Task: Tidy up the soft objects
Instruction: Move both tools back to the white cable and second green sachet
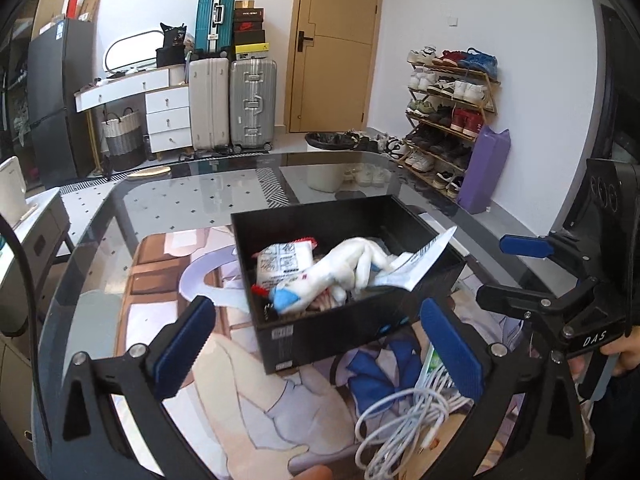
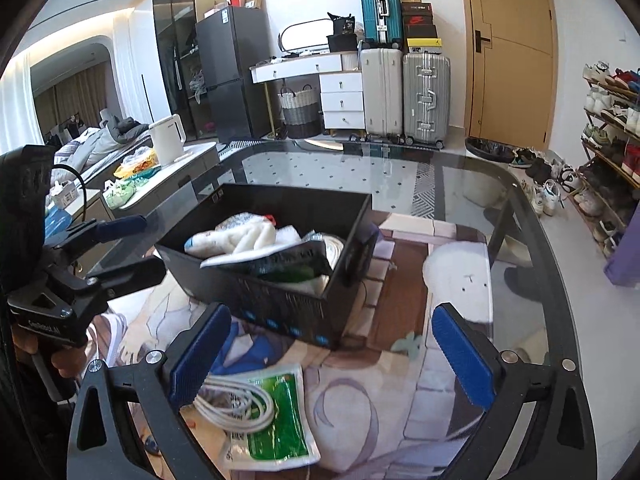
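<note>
Left gripper point(image 1: 320, 344) jaws spread fully wide, nothing btwn the blue pads point(image 1: 182, 344), nothing held; it hangs just short of the black box point(image 1: 332, 332), whose near corner sits in the gap btwn the fingers w/o touching them. Box sits on the glass table point(image 1: 168, 200) over an anime-print mat point(image 1: 248, 392), at approx 12 o'clock from the left gripper. Inside box: white plush toy point(image 1: 340, 268) w/ a blue patch lying across the middle, a white printed packet w/ red edge point(image 1: 284, 260) at its 10 o'clock, and a white paper-like bag point(image 1: 420, 260) sticking up over the rim at 3 o'clock. White cable bundle point(image 1: 404, 420) lies on the mat at 5 o'clock of the box, just beside the left gripper's rt finger. Right gripper point(image 2: 332, 352) also wide open, empty; the box corner is at its 12 o'clock, apart from the pads. In rt wrist view a green-and-white packet point(image 2: 276, 416) lies on the mat at 7 o'clock of the gripper's centre, w/ a white cable coil point(image 2: 236, 400) on top of it, touching the left pad's edge or just under it, can't tell which. Each gripper shows in the other's cam at frame edge, held by a hand point(image 2: 68, 364). Bkgd: suitcases point(image 1: 232, 108), a shoe rack point(image 1: 448, 120), a wooden door point(image 1: 336, 44).
</note>
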{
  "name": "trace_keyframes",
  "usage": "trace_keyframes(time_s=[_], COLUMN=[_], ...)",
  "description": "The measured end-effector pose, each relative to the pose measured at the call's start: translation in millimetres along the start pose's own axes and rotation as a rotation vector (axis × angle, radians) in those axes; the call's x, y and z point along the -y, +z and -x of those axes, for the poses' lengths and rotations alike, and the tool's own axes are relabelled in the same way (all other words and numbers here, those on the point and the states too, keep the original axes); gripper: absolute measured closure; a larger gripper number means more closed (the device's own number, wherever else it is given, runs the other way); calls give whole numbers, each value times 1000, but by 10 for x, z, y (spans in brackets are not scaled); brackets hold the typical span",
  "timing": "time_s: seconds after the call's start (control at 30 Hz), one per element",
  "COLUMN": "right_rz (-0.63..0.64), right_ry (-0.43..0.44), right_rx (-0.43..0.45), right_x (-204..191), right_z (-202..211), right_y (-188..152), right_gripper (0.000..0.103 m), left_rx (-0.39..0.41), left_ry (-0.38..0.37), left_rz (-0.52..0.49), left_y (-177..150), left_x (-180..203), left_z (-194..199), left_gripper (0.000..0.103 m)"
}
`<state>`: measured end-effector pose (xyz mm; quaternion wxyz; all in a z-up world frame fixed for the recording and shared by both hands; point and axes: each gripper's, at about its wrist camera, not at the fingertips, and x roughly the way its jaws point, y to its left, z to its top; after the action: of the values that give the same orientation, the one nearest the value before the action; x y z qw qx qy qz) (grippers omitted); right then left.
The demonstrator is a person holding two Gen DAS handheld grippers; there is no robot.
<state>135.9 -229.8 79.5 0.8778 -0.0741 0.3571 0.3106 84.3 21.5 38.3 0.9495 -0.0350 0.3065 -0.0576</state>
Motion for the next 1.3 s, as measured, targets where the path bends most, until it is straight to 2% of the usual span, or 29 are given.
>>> trace_keyframes(time_s=[0.37,0.5,0.93,1.3], right_rz=[32,54,114,149], right_ry=[5,15,87,70], right_rx=[-80,-109,-213,-275], right_x=[-70,-133,-274,-294], right_z=[31,30,-108,-242], right_y=[-246,-309,-491,-615], right_gripper=[1,1,1,1], left_rx=[-30,-45,-108,-165], left_ry=[-18,-9,-39,-77], left_rz=[-13,-50,-107,-170], left_y=[-237,-290,-431,-511], left_x=[94,195,329,479], left_z=[89,92,22,-40], left_gripper=[0,0,0,0])
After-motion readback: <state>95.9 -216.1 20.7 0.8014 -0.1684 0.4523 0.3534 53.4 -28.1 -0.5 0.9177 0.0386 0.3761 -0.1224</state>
